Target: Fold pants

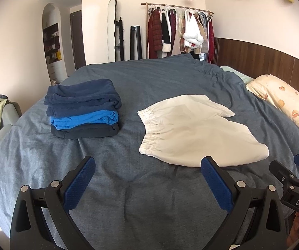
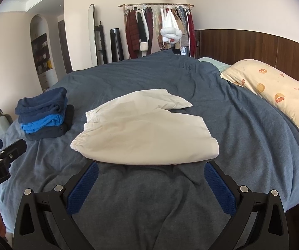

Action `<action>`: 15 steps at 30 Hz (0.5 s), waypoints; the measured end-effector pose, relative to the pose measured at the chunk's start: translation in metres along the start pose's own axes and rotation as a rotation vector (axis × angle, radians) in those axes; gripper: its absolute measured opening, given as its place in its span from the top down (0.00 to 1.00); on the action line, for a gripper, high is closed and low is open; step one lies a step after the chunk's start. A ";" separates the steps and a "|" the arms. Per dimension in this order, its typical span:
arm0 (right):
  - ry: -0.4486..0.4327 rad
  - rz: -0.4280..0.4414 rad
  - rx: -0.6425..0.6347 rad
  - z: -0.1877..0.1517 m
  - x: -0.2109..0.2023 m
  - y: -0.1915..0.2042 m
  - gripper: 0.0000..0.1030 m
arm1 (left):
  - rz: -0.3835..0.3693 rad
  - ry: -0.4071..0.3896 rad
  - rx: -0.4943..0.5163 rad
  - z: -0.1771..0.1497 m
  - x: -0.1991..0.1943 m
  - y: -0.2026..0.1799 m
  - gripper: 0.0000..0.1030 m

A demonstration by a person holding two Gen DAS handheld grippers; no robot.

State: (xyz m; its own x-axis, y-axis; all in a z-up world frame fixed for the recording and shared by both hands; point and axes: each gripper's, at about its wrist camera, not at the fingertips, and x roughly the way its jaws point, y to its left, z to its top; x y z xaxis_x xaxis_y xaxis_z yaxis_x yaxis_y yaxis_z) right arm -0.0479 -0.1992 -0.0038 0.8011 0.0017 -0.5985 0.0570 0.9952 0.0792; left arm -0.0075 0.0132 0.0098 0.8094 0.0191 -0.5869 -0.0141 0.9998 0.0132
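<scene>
At ten o'clock a stack of folded clothes (image 1: 82,108) sits aside, while the left gripper (image 1: 147,164) and right gripper (image 2: 151,167) hover wide-jawed, holding nothing, before the cream pants (image 2: 143,129), spread flat at twelve o'clock for folding.

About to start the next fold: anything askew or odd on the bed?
Nothing is damaged or spilled. The white pants lie flat, legs splayed in a V. The folded stack leans slightly, layers uneven. Both hand-held grippers, left and right, are open and empty.
</scene>
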 end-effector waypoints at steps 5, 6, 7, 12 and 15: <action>0.014 0.000 -0.002 -0.004 0.007 0.003 0.00 | 0.004 0.017 -0.005 -0.004 0.008 0.004 0.00; 0.016 0.000 -0.003 -0.004 0.009 0.004 0.00 | 0.005 0.022 -0.006 -0.005 0.010 0.004 0.00; 0.020 -0.002 -0.005 -0.005 0.011 0.005 0.00 | 0.007 0.028 -0.008 -0.006 0.013 0.005 0.00; 0.040 -0.001 -0.005 -0.010 0.024 0.010 0.00 | 0.005 0.047 -0.018 -0.009 0.026 0.014 0.00; 0.053 0.004 0.005 -0.012 0.034 0.011 0.01 | 0.008 0.050 -0.017 -0.012 0.037 0.019 0.00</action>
State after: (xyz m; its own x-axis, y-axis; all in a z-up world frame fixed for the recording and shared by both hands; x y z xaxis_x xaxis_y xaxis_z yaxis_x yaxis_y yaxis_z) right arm -0.0272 -0.1870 -0.0330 0.7686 0.0114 -0.6396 0.0565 0.9947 0.0857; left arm 0.0150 0.0332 -0.0209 0.7791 0.0273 -0.6263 -0.0314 0.9995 0.0045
